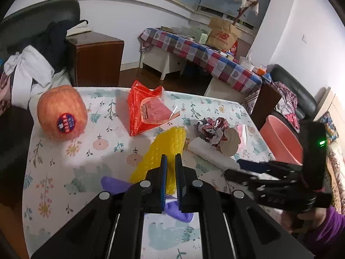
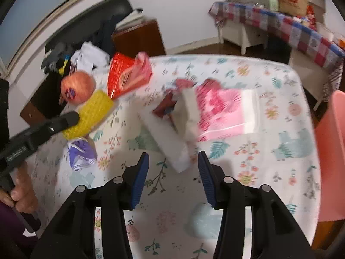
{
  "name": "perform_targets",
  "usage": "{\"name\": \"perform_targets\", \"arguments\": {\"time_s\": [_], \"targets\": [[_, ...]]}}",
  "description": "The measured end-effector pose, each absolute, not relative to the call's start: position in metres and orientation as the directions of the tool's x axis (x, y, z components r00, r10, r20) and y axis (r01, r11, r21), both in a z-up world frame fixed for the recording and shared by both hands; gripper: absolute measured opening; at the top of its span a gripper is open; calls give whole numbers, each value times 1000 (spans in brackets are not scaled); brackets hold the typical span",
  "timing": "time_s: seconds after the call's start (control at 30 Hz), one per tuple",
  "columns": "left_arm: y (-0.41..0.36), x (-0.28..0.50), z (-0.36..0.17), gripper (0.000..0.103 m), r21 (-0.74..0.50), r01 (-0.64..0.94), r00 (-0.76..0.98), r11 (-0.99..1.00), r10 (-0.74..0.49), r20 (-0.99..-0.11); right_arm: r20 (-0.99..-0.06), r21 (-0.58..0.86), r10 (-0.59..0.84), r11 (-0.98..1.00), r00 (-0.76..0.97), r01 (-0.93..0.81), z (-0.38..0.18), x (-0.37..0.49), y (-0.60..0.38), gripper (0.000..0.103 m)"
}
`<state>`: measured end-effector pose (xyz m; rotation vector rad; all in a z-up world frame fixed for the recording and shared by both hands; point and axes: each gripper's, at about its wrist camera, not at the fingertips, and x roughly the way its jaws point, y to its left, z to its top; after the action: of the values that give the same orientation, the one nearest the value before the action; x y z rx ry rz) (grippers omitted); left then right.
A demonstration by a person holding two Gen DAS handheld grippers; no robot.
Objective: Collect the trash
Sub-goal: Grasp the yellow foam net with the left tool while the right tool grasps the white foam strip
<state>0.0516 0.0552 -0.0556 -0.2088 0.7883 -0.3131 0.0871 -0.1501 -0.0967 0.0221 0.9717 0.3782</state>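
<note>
2 grippers work over the floral table [image 1: 64,172]. Left gripper [image 1: 171,161]: fingers nearly together, pinching the yellow bubble wrap [image 1: 163,149], which lies on the cloth beside a purple wrapper [image 1: 114,184]. Right gripper [image 2: 173,168]: fingers spread wide, gripping nothing, with the white foam block [image 2: 170,138] just ahead of the tips. Farther back lie the red plastic bag [image 1: 146,110], a crumpled printed paper [image 1: 212,127], a pink packet [image 2: 224,112] and a netted fruit [image 1: 62,112]. 1 pink bin [image 1: 282,138] stands beside the table edge.
</note>
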Motion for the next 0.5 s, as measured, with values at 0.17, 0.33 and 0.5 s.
{"name": "perform_targets", "arguments": {"time_s": [0.17,0.33,0.5], "targets": [[61,44,-55,7,-313,189,663,931,-356,-659,-796,135,290,941,531,-310,-97,87,-141,24],[63,37,-51,7,-320,183,666,930,-357,-655,-788,165,314,937,530,-309,-92,78,-149,24],[61,33,-48,7,-322,187,670,928,-360,-649,-768,211,374,914,521,-346,-81,56,-153,24]]}}
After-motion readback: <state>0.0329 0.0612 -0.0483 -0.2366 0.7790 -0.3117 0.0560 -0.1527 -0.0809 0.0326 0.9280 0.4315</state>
